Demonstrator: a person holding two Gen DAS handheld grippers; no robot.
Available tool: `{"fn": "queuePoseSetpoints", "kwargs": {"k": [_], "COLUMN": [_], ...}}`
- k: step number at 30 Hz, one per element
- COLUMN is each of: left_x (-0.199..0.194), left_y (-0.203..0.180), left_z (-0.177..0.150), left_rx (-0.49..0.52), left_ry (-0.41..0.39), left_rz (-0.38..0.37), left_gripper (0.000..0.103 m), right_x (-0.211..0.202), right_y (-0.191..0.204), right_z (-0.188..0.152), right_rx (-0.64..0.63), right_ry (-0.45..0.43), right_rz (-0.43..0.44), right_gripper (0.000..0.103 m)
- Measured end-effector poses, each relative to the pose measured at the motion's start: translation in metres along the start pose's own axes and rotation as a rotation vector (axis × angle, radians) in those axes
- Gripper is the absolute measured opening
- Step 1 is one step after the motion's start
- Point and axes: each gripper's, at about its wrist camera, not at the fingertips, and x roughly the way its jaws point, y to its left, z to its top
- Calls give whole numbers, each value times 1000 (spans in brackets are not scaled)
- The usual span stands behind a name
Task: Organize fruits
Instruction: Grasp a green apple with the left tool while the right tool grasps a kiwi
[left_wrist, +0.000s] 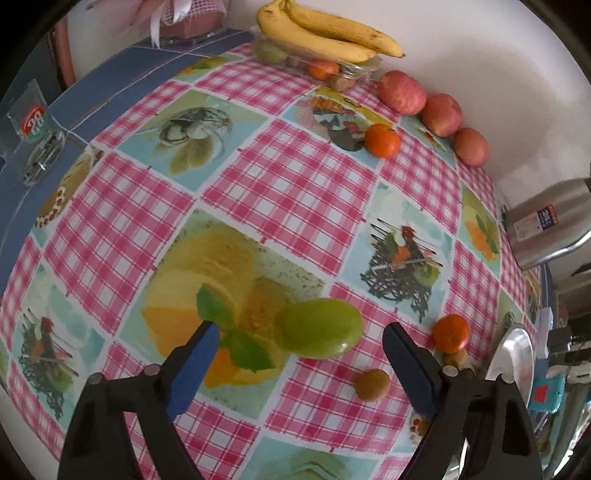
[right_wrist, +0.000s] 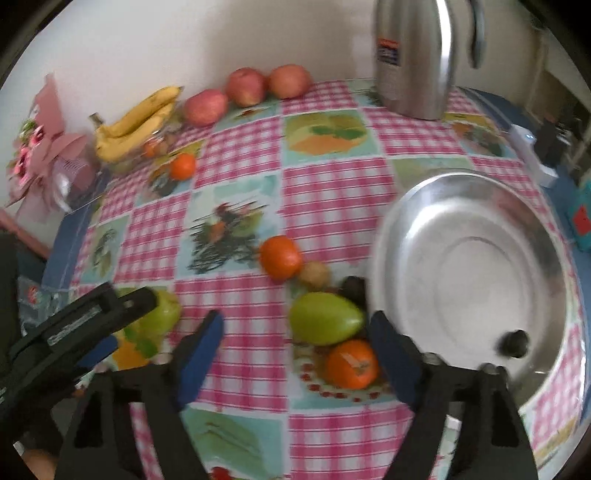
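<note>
My left gripper (left_wrist: 299, 345) is open, and a green mango (left_wrist: 321, 328) lies on the checked tablecloth just ahead between its fingers; that mango also shows in the right wrist view (right_wrist: 162, 314). My right gripper (right_wrist: 295, 332) is open over a second green mango (right_wrist: 325, 323) and an orange (right_wrist: 352, 363). Another orange (right_wrist: 279, 256) and a small brown fruit (right_wrist: 314, 275) lie beyond. A steel bowl (right_wrist: 469, 273) sits to the right with one dark fruit (right_wrist: 515, 341) in it. Bananas (left_wrist: 325, 31) and three apples (left_wrist: 400, 90) line the far wall.
A steel thermos (right_wrist: 413, 55) stands at the back. A clear box (left_wrist: 343, 72) of small fruit sits under the bananas. One orange (left_wrist: 382, 140) lies near the apples. A glass (left_wrist: 35, 129) stands at the left edge. Pink flowers (right_wrist: 40, 147) lie far left.
</note>
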Motion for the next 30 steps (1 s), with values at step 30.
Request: {"fn": "queuePoseSetpoints", "kwargs": {"k": [30], "left_x": [26], "left_y": [-2], "left_z": [7], "left_rx": [-42], "left_ry": [80], "left_rz": [-59], "left_gripper": [79], "right_x": [59], "right_y": [56], "right_z": [-19], "right_rx": [-156], "right_ry": [134], "right_rz": [69], "right_gripper": [48]}}
